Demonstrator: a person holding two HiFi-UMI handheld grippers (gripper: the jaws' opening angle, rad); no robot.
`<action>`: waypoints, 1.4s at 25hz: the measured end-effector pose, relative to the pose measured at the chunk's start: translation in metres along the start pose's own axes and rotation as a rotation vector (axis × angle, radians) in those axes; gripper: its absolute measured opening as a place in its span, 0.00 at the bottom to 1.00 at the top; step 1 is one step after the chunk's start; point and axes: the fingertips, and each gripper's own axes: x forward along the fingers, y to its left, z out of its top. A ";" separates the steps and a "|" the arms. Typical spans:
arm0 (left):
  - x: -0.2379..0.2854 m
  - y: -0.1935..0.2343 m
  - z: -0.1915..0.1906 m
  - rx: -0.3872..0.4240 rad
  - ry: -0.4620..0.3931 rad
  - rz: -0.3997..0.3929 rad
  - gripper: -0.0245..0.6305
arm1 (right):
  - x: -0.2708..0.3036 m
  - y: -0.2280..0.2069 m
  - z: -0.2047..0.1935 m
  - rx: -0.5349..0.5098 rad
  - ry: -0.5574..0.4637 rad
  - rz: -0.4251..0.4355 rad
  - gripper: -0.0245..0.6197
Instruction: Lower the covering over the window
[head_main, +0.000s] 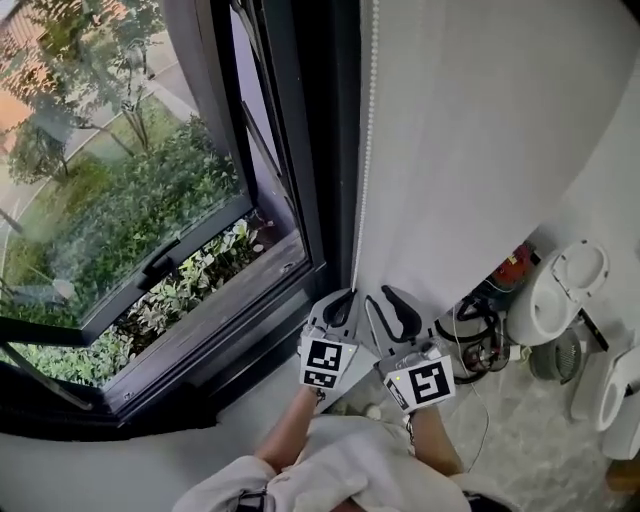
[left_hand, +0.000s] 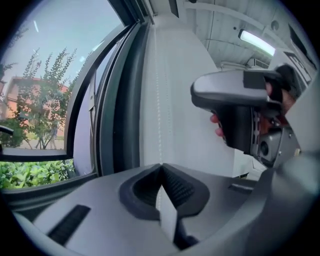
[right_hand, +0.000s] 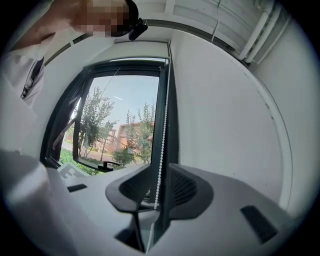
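A white bead chain (head_main: 365, 150) hangs down the edge between the dark window frame (head_main: 300, 150) and the white wall. My left gripper (head_main: 340, 305) is shut on the chain's lower end; in the left gripper view the chain (left_hand: 159, 100) runs straight down into the closed left gripper (left_hand: 161, 172). Just to its right, my right gripper (head_main: 388, 312) stands open. In the right gripper view the chain (right_hand: 164, 125) passes loosely between the spread jaws of the right gripper (right_hand: 152, 192). The window glass (head_main: 110, 180) shows uncovered; I see no blind over it.
The window sash (head_main: 170, 265) is swung outward over green shrubs. Low on the right stand a white appliance (head_main: 560, 290), coiled cables (head_main: 470, 330) and a small fan (head_main: 560, 355). The right gripper's body (left_hand: 235, 110) and a hand fill the right of the left gripper view.
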 end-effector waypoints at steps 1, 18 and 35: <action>-0.001 -0.005 0.000 -0.001 0.000 0.001 0.06 | -0.001 0.000 0.004 0.001 -0.008 0.016 0.20; -0.025 -0.047 -0.002 -0.016 -0.005 0.001 0.06 | 0.012 0.002 0.038 0.060 -0.044 0.167 0.13; -0.020 -0.059 -0.068 -0.063 0.135 -0.092 0.06 | 0.010 0.006 -0.028 0.242 0.051 0.163 0.05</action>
